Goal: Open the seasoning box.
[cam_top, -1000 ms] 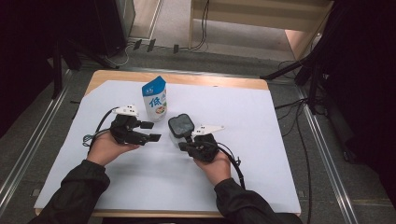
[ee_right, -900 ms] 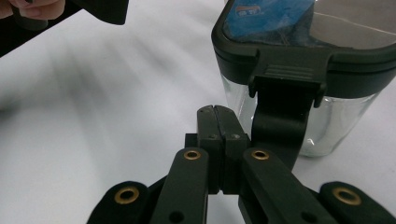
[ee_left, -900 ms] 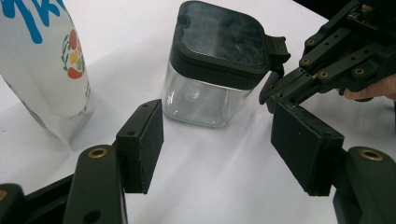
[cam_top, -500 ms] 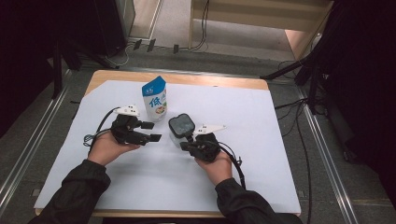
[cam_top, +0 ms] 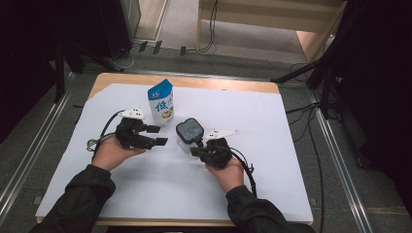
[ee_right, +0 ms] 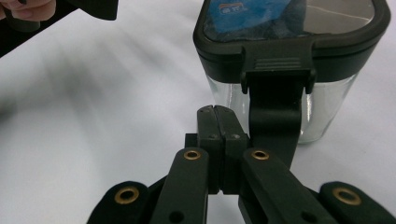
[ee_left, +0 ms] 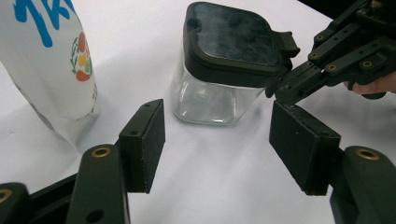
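L to R on the white table cover [cam_top: 145,194]. L gripper [cam_top: 156,136] sits at table-left in the person's L hand, jaws apart w/ nothing between the pads; they've just been closing a little. It points toward the jar. In the left gripper view both pads [ee_left: 145,140] frame the jar from a short way off, not touching it.

Just behind it stands a milk pouch [cam_top: 161,102], upright, white w/ blue top and blue print plus a small fruit graphic. Sealed; contents can't be told.

Next, mid-table, the jar [cam_top: 188,137]: squarish clear glass body, rounded corners, black lid w/ dark glossy panel and a black latch tab [ee_right: 275,93] hanging down the side facing the R gripper. Lid on. Glass looks empty as far as it shows. Pouch and jar near each other, apart.

R gripper [cam_top: 196,147], in the R hand, jaws clenched together on nothing, tips right beside the latch tab; can't tell if they touch it.

Vs the earlier frames: pouch, jar and both hands sit where they were; only the L jaws look slightly narrower.
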`<state>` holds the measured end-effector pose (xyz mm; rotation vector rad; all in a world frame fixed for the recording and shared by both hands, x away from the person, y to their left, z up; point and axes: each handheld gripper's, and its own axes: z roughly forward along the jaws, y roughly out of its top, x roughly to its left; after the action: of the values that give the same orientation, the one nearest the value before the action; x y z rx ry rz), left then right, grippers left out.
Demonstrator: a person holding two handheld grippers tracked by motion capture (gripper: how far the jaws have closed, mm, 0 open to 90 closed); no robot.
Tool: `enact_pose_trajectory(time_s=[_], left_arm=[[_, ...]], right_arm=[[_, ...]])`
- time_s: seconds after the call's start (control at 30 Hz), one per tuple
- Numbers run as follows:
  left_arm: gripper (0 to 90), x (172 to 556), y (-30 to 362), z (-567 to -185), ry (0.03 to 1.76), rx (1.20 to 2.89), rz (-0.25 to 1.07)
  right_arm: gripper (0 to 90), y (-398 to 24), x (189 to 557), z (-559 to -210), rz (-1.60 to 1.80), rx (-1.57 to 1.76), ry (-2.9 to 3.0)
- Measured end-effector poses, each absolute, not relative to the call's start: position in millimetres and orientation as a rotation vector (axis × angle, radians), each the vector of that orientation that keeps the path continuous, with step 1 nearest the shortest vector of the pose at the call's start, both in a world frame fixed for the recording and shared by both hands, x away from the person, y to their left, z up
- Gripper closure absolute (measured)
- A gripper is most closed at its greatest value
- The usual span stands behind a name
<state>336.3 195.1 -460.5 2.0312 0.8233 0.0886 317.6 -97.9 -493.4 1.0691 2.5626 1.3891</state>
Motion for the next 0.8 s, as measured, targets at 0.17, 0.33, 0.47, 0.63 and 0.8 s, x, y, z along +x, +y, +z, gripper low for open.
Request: enact_pose_trajectory(time_s=[0.17,0.33,0.47,0.63,0.8], left_arm=[[44.5,337.4,194.3,-461.0,0.813,2.029,0.074],[45.2,338.9,192.6,-462.7,0.813,2.031,0.073],[43.4,339.4,190.1,-463.7,0.81,2.029,0.073],[45.6,340.1,186.6,-465.3,0.791,2.031,0.07],[52.6,340.5,184.0,-466.1,0.775,2.032,0.079]], right_arm=[[90.0,-102.2,318.9,-493.1,1.386,1.091,2.549],[90.0,-106.5,319.2,-492.1,1.383,1.108,2.54],[90.0,-111.3,320.9,-491.7,1.388,1.12,2.525],[90.0,-118.5,324.1,-491.1,1.376,1.156,2.507],[90.0,-124.6,326.9,-490.7,1.373,1.178,2.489]])
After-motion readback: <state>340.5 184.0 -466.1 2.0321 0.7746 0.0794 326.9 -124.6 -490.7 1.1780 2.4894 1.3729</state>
